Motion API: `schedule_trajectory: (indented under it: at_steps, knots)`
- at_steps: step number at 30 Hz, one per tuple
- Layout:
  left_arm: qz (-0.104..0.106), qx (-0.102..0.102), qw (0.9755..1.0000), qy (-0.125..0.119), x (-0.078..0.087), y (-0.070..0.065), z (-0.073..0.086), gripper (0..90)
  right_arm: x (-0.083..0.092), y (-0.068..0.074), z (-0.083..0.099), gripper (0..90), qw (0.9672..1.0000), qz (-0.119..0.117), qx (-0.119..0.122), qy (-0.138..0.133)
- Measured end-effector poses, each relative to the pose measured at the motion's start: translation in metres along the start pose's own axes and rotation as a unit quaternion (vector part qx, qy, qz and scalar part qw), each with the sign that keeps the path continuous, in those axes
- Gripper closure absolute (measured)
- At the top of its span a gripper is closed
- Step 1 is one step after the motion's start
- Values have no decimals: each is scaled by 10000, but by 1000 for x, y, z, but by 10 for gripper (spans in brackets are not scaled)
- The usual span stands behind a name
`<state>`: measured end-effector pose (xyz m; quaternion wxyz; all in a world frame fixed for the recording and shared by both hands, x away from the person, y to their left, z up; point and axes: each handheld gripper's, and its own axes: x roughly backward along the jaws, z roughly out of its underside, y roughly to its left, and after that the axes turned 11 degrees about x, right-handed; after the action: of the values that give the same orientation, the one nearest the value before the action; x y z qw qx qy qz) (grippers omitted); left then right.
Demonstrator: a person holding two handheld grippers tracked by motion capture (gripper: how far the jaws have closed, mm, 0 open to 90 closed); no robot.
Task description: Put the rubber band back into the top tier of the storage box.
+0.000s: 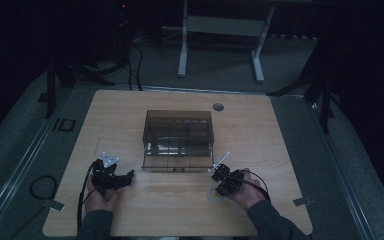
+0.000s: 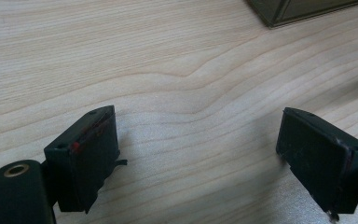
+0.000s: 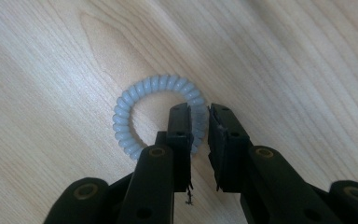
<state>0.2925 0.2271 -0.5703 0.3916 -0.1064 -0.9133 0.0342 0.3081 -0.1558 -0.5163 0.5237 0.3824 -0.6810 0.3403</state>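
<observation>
Hair tie (image 3: pixel 156 112): pale coiled ring, flat on the bench (image 1: pixel 180 200) near its front edge, in front of the smoky clear box (image 1: pixel 178 140) and off to its right
Right gripper (image 3: pixel 199 119): fingers (image 3: pixel 179 135) close together, pinching one side of the ring's coil, one inside the loop and one outside; judged a rim grip so the ring can be lifted without flattening
Left gripper (image 2: pixel 198 140): fingers wide apart over bare wood; nothing between them; judged on standby near the box's front left corner
Room: bench bare left and front of the ring; box wall close behind, so a lift should go straight up before crossing it
</observation>
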Motion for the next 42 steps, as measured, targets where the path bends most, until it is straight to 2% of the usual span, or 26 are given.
schedule_trajectory:
  at_steps: [17,23,33,42]
  knots:
    - [-15,22,10000,-5,0,-1,0,127,-7,-3,-3,793,9993,-120,94,351]
    - [-15,22,10000,-5,0,-1,0,127,-7,-1,-5,813,9985,-80,242,491]
    - [-38,34,10000,-4,0,-1,0,127,-7,-2,-7,820,9980,-74,302,557]
    - [-38,35,10000,-3,0,-1,0,127,-2,-6,-6,820,9983,-45,284,499]
